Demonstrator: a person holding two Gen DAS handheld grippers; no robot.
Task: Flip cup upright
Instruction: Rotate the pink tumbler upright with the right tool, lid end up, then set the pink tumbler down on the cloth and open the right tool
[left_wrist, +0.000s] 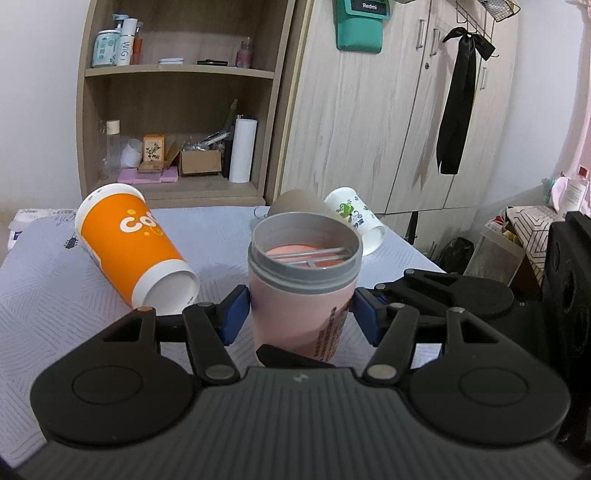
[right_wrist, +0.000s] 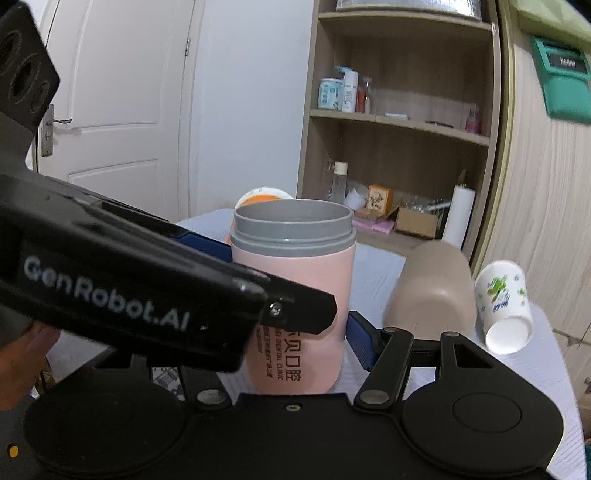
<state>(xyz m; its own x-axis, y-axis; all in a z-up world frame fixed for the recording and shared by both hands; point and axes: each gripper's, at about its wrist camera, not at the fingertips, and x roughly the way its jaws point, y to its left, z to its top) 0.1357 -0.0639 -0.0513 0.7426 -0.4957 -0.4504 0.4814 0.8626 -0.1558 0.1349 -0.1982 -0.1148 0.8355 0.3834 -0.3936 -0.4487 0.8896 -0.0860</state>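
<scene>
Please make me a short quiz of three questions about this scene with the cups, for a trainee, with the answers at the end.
1. True or false: the pink cup stands upright, its grey mouth facing up.
2. How many other cups lie on their sides on the table? A) one B) three C) five
3. Fill in: in the left wrist view, the blue pads on either side of the pink cup belong to the ____ tongs.

Key
1. True.
2. B: the orange cup, the beige cup and the white flowered cup.
3. Left: the left tongs appear closed on the cup.
</scene>
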